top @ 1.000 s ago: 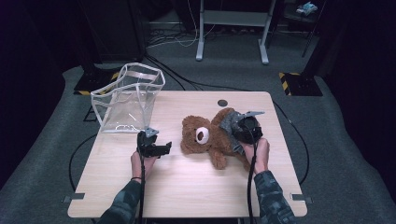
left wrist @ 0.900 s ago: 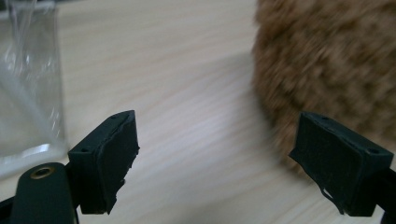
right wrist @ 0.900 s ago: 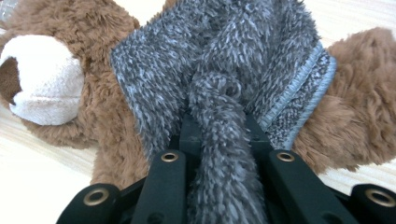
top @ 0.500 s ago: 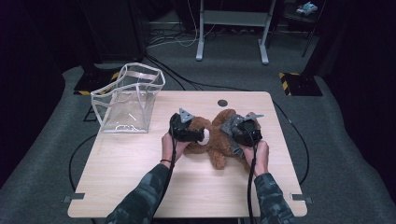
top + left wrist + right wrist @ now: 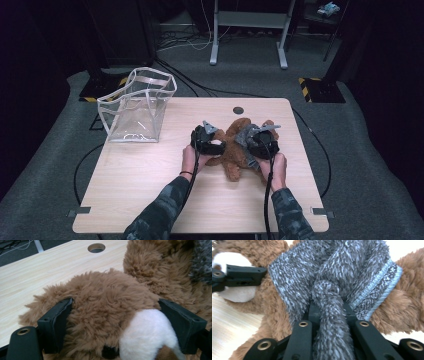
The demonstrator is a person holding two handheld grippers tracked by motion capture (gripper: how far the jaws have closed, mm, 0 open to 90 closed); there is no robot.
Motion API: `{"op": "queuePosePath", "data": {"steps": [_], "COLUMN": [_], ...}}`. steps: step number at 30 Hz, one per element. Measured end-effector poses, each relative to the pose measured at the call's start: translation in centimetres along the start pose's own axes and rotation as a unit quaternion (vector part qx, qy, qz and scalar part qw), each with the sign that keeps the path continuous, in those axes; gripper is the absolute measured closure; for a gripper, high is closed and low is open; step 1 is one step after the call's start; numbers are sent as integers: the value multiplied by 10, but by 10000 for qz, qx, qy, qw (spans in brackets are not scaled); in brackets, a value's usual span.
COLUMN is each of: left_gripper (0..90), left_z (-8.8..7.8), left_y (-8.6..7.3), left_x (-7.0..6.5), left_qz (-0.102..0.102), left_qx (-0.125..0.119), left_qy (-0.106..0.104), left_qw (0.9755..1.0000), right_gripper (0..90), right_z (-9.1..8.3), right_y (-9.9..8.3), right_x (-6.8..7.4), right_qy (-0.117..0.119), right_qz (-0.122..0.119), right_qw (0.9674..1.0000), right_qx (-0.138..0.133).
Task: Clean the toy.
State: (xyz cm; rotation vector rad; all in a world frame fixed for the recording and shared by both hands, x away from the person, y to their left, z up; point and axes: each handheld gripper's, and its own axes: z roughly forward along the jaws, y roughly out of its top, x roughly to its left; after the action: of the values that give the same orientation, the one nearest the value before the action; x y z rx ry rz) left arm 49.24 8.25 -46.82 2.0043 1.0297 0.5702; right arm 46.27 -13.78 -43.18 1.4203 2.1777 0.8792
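Note:
A brown teddy bear (image 5: pixel 231 159) lies on the wooden table (image 5: pixel 140 190) with a grey scarf (image 5: pixel 243 136) round its neck. My left gripper (image 5: pixel 220 146) has come at the bear from the left. In the left gripper view it (image 5: pixel 115 315) stands open, jaws wide on either side of the bear's head (image 5: pixel 105 300), with the white muzzle (image 5: pixel 147 335) by the right jaw. My right gripper (image 5: pixel 251 143) is at the bear's right side. In the right gripper view it (image 5: pixel 328 307) is shut on the knotted tail of the scarf (image 5: pixel 329 270).
A clear plastic bag (image 5: pixel 137 107) with white trim stands open at the table's back left. A round cable hole (image 5: pixel 238 110) sits behind the bear. Cables and a metal frame's legs (image 5: pixel 216 50) lie on the floor beyond the table.
My left gripper has travelled right across the table from its left-middle to the bear's head, and its jaws now flank it. The right gripper has stayed on the scarf.

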Motion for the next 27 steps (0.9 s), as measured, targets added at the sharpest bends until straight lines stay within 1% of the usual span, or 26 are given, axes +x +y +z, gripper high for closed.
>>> {"op": "queuePosePath", "data": {"steps": [2,5,6,7,8,9,11,12,13,14,16,17,18,19,20,21,22,24,25,26,27], "left_gripper": [164,172,174,174,174,174,173,173,173,173,172,172,172,172,172,172,173,173,173,173,173], "left_z": [0,0,-1,0,0,0,-1,-1,-1,-1,-2,-2,-2,-2,-2,-2,-2,-2,-3,-2,-3], "left_y": [-3,-6,-7,-7,-7,-8,-8,-8,-8,-9,-9,-10,-10,-10,-11,-11,-11,-11,-11,-11,-11], "left_x": [0,2,2,1,1,0,0,-1,-1,-1,-2,-2,-2,-2,-3,-3,-3,-4,-3,-3,-4], "left_qz": [-65,-163,-197,-182,-190,-181,-190,-197,-203,-216,-214,-202,-164,-177,-212,-203,-185,-206,-162,-172,-168], "left_qx": [-66,-136,-134,-152,-156,-168,-178,-197,-192,-228,-252,-236,-240,-257,-301,-295,-296,-304,-279,-289,-267], "left_qy": [-3,2,-21,15,16,26,34,40,40,45,59,54,53,66,95,93,97,99,110,106,108], "left_qw": [10000,9998,9997,9997,9997,9997,9997,9996,9996,9995,9994,9995,9996,9995,9993,9993,9993,9993,9994,9994,9994], "right_gripper": [765,763,763,763,763,762,762,761,761,762,761,760,759,758,758,758,758,759,760,760,761], "right_z": [-6,-19,-23,-28,-32,-34,-37,-36,-35,-33,-26,-21,-12,-4,4,10,19,31,36,38,41], "right_y": [1,6,9,13,16,20,26,31,35,38,44,47,50,53,56,58,62,67,69,71,72], "right_x": [1,6,9,15,21,27,38,46,51,56,63,65,66,65,65,65,62,56,54,51,49], "right_qy": [23,23,51,74,99,140,176,196,214,216,261,262,304,384,359,272,188,72,-29,-116,-220], "right_qz": [35,-30,-134,-237,-290,-406,-557,-640,-793,-839,-982,-983,-966,-989,-974,-958,-975,-910,-927,-990,-963], "right_qw": [10000,9998,9996,9993,9991,9986,9977,9971,9960,9956,9944,9945,9947,9943,9946,9950,9950,9955,9953,9945,9945], "right_qx": [-42,-189,-250,-283,-291,-322,-354,-362,-358,-357,-278,-258,-172,-104,-8,59,116,259,263,317,352]}}
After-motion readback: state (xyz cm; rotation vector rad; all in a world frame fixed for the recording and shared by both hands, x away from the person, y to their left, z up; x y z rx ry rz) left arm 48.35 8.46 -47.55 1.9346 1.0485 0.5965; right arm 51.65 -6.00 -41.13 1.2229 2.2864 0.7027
